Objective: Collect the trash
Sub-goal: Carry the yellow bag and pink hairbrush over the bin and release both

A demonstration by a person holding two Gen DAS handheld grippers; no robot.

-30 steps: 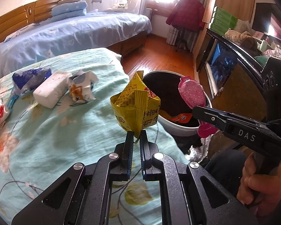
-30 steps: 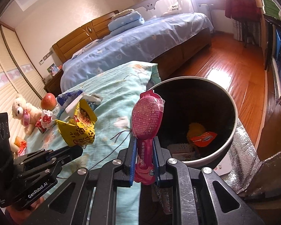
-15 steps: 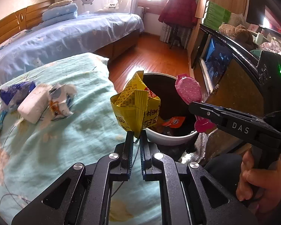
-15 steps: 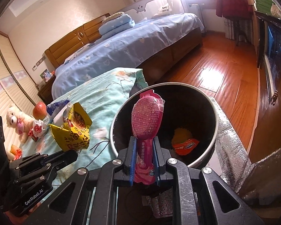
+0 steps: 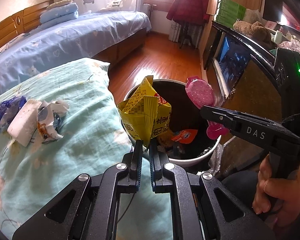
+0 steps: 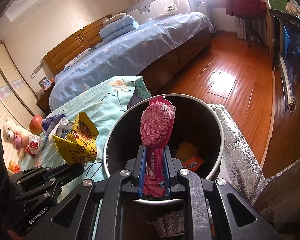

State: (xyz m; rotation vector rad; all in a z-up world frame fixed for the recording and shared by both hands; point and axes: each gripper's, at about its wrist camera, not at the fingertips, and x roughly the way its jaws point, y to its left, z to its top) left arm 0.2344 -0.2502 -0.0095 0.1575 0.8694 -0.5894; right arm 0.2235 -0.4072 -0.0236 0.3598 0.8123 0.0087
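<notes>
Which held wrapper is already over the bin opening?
The pink spoon-shaped wrapper in the right gripper; the yellow crumpled wrapper is beside the bin.

a home bedroom: made bed (image 5: 70, 38), wooden headboard (image 6: 70, 46).

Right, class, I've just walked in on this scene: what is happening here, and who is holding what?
A person is clearing trash off a bed into a bin. The left gripper has its jaws shut on a crumpled yellow wrapper, held near the bin's rim. The right gripper grips a pink packet right over the bin's opening. An orange wrapper already lies inside. More wrappers are left on the green bedspread.
</notes>
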